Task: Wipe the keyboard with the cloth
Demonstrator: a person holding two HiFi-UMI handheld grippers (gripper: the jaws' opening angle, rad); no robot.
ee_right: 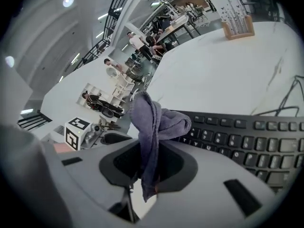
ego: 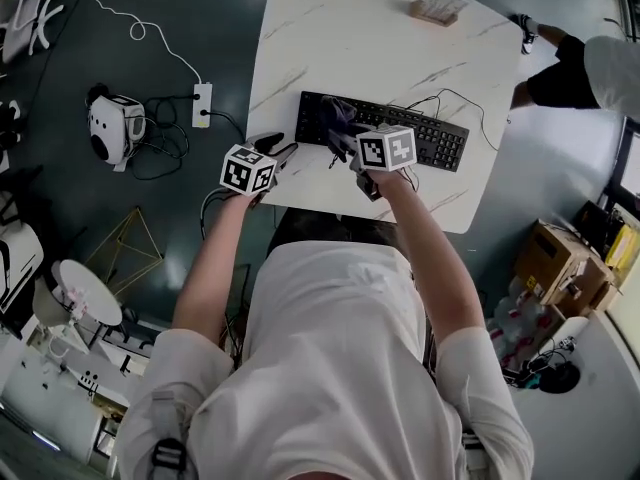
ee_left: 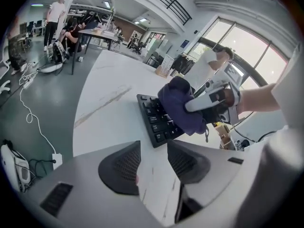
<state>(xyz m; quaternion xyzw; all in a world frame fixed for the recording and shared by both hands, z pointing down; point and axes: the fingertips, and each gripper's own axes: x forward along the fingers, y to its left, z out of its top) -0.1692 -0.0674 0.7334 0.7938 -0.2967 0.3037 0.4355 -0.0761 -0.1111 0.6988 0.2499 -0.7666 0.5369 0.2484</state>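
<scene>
A black keyboard [ego: 400,133] lies across the near part of the white marble table [ego: 340,38]. My right gripper [ego: 342,136] is shut on a dark purple cloth [ego: 335,116], which bunches over the keyboard's left end. In the right gripper view the cloth [ee_right: 151,122] hangs pinched between the jaws above the keys [ee_right: 247,144]. My left gripper [ego: 283,152] hovers at the table's near left edge, just left of the keyboard. It is open, with only bare tabletop between its pads [ee_left: 124,167]. In its own view I see the cloth [ee_left: 180,106] and the keyboard [ee_left: 154,122] ahead.
A small wooden holder [ego: 437,9] stands at the table's far side. The keyboard's cable [ego: 455,95] loops behind it. On the floor to the left are a power strip [ego: 201,104] and a white device [ego: 113,128]. Cardboard boxes [ego: 555,263] and a person [ego: 585,68] are to the right.
</scene>
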